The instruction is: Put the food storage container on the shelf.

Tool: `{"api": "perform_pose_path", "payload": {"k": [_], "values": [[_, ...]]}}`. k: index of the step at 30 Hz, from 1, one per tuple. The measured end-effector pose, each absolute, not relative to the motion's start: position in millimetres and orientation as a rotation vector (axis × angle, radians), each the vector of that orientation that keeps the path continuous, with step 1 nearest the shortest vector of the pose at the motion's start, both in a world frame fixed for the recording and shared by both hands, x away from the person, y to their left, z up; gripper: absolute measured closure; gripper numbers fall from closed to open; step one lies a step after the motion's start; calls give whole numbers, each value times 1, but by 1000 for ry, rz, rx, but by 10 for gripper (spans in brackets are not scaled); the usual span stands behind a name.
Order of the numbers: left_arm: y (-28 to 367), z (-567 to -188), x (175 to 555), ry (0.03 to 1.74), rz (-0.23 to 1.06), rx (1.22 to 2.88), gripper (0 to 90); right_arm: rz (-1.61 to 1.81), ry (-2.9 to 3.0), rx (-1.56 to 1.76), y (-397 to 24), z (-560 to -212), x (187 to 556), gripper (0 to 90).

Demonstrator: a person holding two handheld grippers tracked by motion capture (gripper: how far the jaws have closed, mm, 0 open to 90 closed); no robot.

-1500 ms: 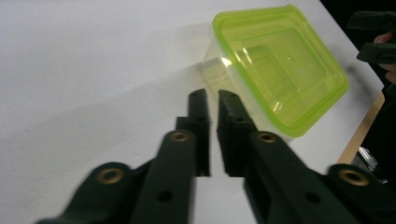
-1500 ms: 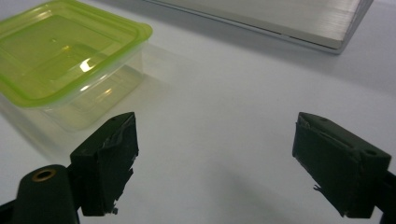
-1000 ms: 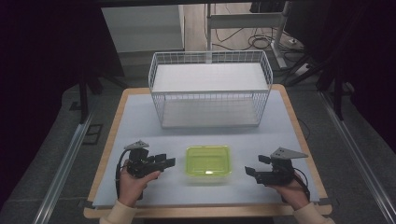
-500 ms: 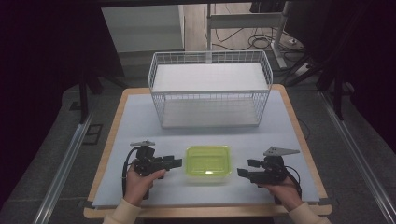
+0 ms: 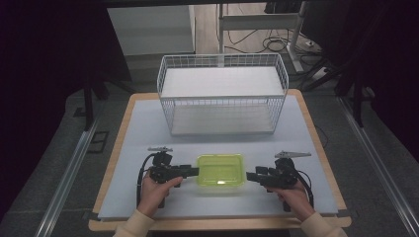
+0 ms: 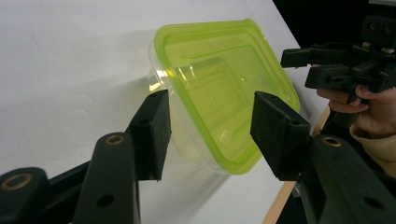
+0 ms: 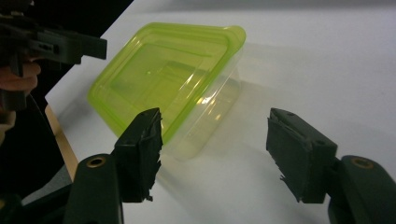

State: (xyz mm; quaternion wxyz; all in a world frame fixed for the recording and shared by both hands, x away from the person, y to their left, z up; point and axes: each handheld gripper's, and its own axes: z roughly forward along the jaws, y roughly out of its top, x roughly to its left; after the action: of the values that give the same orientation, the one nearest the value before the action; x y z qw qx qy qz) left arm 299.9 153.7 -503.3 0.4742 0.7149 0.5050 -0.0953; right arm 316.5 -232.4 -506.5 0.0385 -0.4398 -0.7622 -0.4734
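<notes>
closing in from both sides: 2 grippers now flank the lidded green container [image 5: 220, 169], which sits on the white table mat [image 5: 148, 133] near the person's edge, centred, well in front of the white wire basket [image 5: 222, 94]. compared with 1 s ago both hands have slid inward; the right gripper [image 5: 253, 176] was well out to the side and tilted, now it lies level with its tips just beside the container's right end. left gripper [image 5: 192, 171] has also crept in, tips now touching or nearly touching the left end, cannot tell which from the high view.

left gripper view: left gripper [image 6: 210, 128] jaws wide, spread around the near end of the container [image 6: 219, 93], nothing pinched yet, pads apart from the plastic. green lid seated on a clear tub. the other hand [image 6: 373, 105] shows at the far end.

right gripper view: right gripper [image 7: 215, 151] jaws wide too, container [image 7: 168, 74] mostly ahead of the left-hand pad, not centred between the pads, the other pad over bare mat.

container itself hasn't moved across the 3 high frames. judgement: approach about done, grasp not started; looks like a 2-handed pickup, likely bound for the basket. right side probably needs re-centring before closing or it may clip just the lid corner.
</notes>
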Motion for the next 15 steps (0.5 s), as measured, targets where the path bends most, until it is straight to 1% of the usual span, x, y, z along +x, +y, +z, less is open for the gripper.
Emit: {"api": "perform_pose_path", "payload": {"k": [10, 12, 15], "values": [[150, -516, 311, 1271, -299, 1731, 482, -1427, -2297, -1365, -218, -511, 328, 424], [148, -519, 312, 1277, -308, 1722, 518, -1422, -2291, -1370, -215, -512, 330, 439], [147, -521, 313, 1275, -324, 1728, 531, -1417, -2285, -1370, -213, -512, 332, 457]]}}
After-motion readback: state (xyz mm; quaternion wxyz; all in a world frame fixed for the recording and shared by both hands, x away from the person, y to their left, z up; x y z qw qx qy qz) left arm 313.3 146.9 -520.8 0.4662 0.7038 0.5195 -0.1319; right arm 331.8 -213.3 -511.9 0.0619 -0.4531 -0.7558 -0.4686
